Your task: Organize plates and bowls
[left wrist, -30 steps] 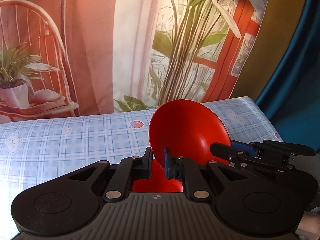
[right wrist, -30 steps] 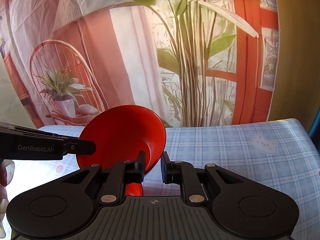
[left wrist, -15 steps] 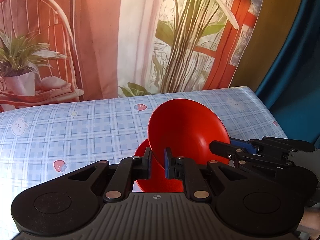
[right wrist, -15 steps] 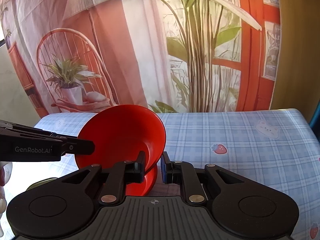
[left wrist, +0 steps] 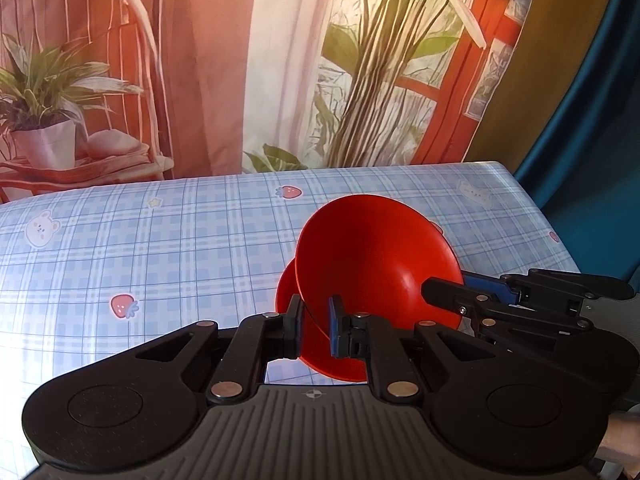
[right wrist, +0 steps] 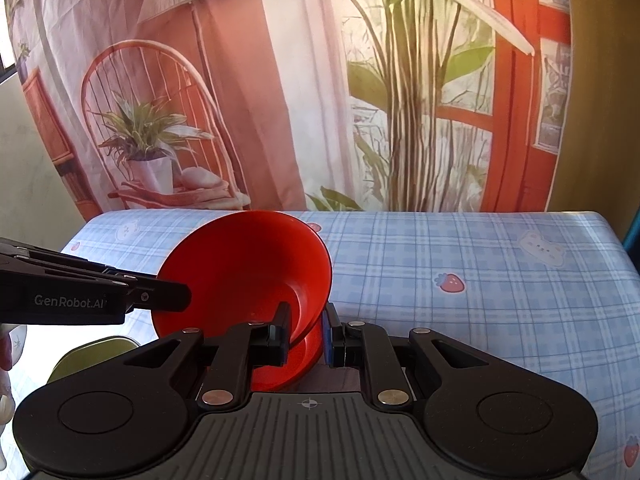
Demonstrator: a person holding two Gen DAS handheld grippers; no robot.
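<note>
The red bowl [left wrist: 372,256] is held tilted above a second red bowl [right wrist: 296,364] on the table [right wrist: 480,248]. The left gripper [left wrist: 314,330] and right gripper [right wrist: 306,332] each clamp its rim. The left gripper's body reads "GenRobot.AI".

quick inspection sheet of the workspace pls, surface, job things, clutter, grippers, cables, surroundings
surface: table in a blue checked tablecloth printed with bears and strawberries.
job's things: red bowl held tilted over a second red dish below it.
clutter: olive-green object at the near left of the right wrist view, only partly seen.
grippers: left gripper and right gripper each clamp the bowl's rim, on opposite sides.
cables: nothing seen.
surroundings: printed backdrop showing a chair, plants and a red window; blue curtain at right.
</note>
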